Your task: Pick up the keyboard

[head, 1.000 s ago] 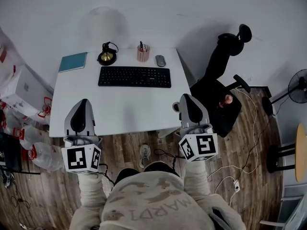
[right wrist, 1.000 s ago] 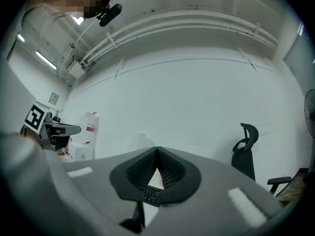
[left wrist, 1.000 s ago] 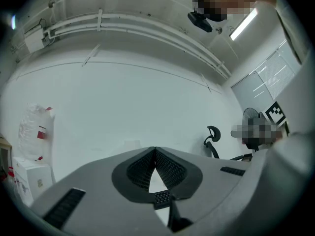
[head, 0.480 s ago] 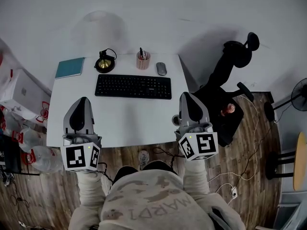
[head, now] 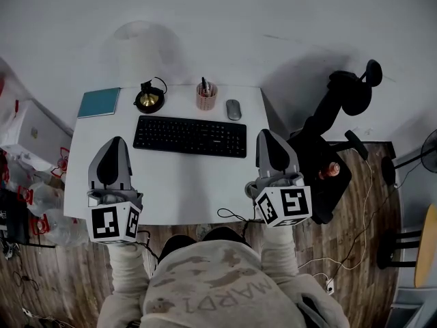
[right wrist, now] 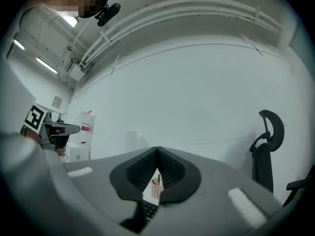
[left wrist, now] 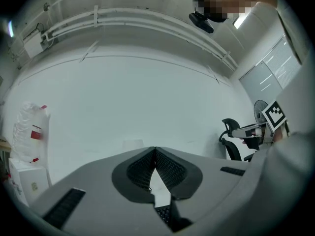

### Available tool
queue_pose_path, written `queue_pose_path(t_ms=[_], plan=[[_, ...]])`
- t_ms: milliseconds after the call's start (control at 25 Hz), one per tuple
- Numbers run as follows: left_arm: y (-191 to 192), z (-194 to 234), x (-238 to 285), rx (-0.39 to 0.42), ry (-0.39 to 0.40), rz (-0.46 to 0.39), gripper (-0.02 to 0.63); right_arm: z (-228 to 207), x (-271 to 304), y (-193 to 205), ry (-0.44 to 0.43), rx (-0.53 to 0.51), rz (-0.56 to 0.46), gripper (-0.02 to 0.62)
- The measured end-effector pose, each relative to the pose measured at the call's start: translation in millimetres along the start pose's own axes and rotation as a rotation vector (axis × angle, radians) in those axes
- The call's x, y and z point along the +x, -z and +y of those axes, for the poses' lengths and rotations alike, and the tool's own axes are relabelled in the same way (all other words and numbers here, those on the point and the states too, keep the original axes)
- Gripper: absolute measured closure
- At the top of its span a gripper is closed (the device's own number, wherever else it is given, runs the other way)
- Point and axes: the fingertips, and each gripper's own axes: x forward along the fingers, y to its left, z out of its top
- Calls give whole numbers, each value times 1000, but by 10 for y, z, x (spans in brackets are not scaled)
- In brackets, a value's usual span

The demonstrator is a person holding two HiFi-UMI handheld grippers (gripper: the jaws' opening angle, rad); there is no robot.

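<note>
both tools have come closer to the keyboard (head: 190,136), left tool (head: 113,157) and right tool (head: 272,147) closed, empty, over the tabletop (head: 191,183).

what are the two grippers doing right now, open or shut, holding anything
Left gripper: shut, holding nothing.
Right gripper: shut, holding nothing.
</note>
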Motion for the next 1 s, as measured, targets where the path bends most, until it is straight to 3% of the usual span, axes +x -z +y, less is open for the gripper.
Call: queue_pose_path(t_ms=[360,1000], plan=[[126,-15,264,-9,-16,28,600,-102,291,235,-54,-10,62,586],[893,304,920,-36,65,231,600,-430,715,923,77,53,261,584]])
